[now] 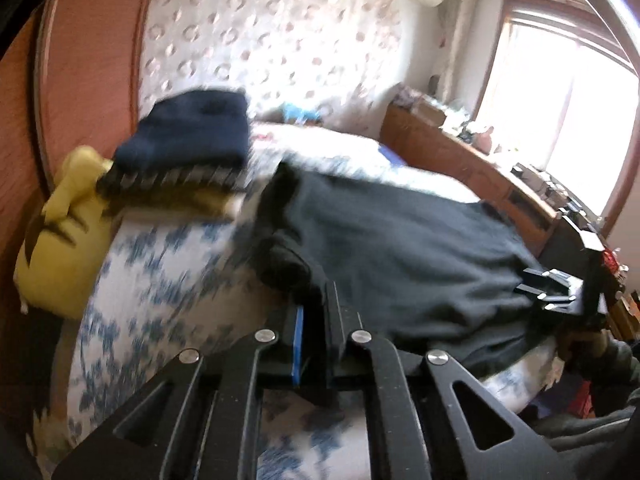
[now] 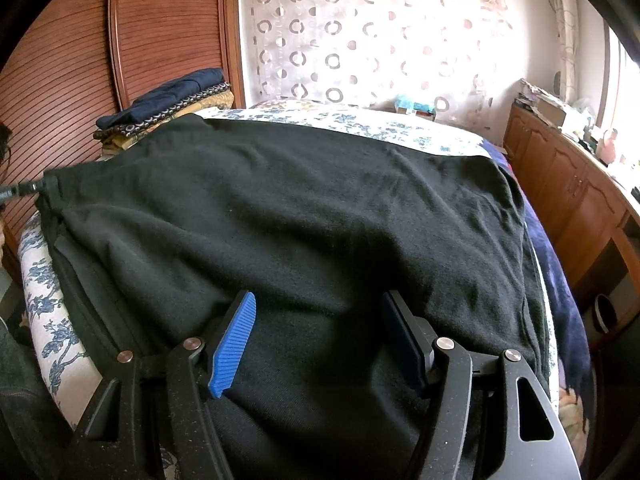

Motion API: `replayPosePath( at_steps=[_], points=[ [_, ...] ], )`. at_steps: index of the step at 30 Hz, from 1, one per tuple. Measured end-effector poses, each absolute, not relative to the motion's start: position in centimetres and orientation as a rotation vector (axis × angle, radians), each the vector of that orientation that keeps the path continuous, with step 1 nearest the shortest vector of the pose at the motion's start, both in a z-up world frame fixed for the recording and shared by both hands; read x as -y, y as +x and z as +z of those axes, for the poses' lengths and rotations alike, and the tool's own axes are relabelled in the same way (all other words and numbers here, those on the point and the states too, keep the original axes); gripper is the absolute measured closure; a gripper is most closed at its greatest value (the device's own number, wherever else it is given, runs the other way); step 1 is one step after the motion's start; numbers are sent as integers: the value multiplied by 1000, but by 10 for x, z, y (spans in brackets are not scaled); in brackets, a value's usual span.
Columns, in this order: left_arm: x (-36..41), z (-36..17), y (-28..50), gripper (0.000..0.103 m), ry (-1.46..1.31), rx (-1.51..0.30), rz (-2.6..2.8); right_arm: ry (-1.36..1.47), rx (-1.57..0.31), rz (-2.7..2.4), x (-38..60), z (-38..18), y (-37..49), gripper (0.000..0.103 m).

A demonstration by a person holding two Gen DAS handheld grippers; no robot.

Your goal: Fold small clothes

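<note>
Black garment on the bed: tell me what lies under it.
Under the black garment lies a white bedspread with blue flowers, showing along the near-left and far edges. A dark blue cloth peeks out on the right. Anything beneath the middle is covered.

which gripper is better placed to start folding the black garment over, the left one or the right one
Left, probably. The left gripper is already shut on the edge of the black garment, ready to carry it across. The right gripper is open, jaws apart over the cloth, gripping nothing.
</note>
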State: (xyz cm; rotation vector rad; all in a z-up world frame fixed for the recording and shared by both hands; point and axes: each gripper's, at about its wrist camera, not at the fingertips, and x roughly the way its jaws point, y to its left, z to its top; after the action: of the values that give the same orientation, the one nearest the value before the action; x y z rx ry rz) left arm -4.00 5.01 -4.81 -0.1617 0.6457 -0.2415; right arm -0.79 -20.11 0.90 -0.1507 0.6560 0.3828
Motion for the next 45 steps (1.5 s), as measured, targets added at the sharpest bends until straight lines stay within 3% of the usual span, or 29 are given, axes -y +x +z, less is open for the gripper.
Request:
replayPosePath(
  at_steps=[14,24,33,34,37,39,41,45],
  points=[
    [17,14,-5,95,-118,-502,-453,-147,-654,387,203,8,-7,36],
    [74,52,9,96,-56,-459,-609,-133,-693,387,205,15,-5,36],
    [113,65,5,95,-7,-474,-655,-105,-621,347,223,39,-17,36],
    [115,62,4,90,8,-485,-645,-104,-616,343,223,39,-18,36],
    [121,57,6,59,16,-494,-647,-102,-610,339,222,40,-19,36],
    [120,53,8,53,23,-502,-634,-98,-602,334,222,40,-20,36],
    [118,48,10,39,17,-527,-636,-88,-596,339,225,40,-21,36],
    [105,36,12,28,9,-549,-600,-87,-591,358,221,43,-21,36]
  ],
)
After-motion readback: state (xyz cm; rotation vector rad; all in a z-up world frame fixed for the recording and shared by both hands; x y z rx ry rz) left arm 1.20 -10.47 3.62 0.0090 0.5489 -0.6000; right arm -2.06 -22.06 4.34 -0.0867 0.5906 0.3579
